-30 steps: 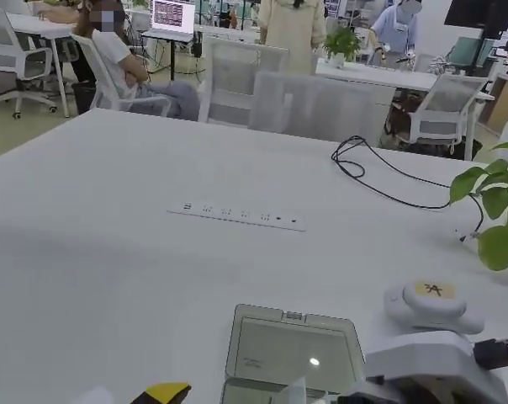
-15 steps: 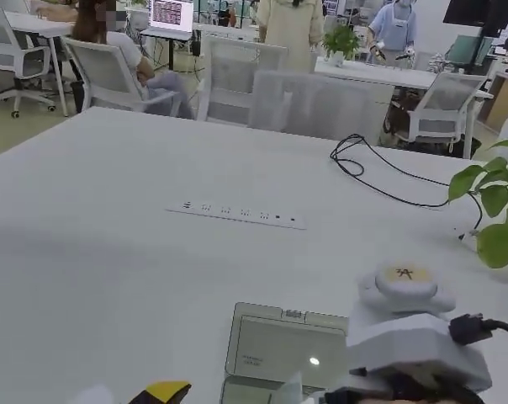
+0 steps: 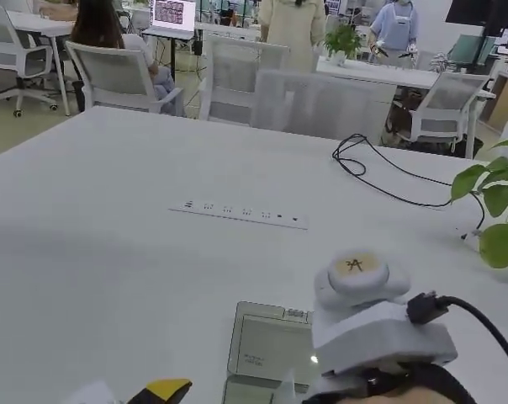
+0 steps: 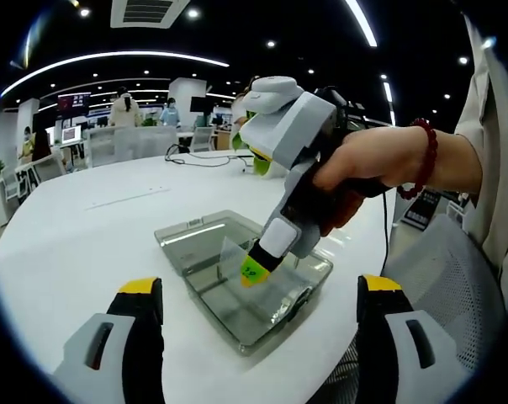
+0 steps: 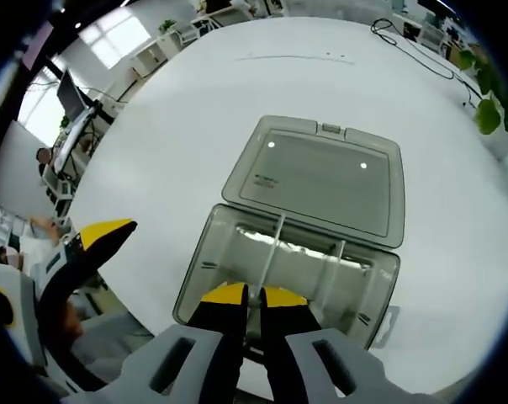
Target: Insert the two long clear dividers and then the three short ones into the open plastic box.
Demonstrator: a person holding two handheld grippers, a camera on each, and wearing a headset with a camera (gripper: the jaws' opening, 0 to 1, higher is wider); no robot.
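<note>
- The right gripper (image 5: 252, 296) is clenching a clear divider (image 4: 235, 257) between its yellow tips. At the bottom centre of the right gripper view, the jaws are standing almost together with only the thin sheet between them.
- The open plastic box (image 5: 202, 268) is lying directly under those tips, in the middle of that view. Its lid (image 5: 321, 177) is folded flat on the table (image 3: 111, 278) above it.
- Over the last second, in the head view, the right gripper's white body has been sliding from the lower right corner toward the bottom centre. It is now covering the right part of the lid. The power strip (image 3: 237, 215) has hardly shifted in the frame, so it is the hand that is travelling, not the camera.
- To me that means the divider is being carried over the box and lowered toward its slot. The insertion looks under way but not yet seated.
- Clear walls are already standing inside the box, one running across and others crossing it, but I cannot count them reliably through the glare.
- The left gripper (image 4: 260, 284) is waiting with its jaws spread wide and nothing between them. They are framing the near end of the box at the bottom of the left gripper view.
- I cannot tell whether the held piece is a long or a short divider.
</note>
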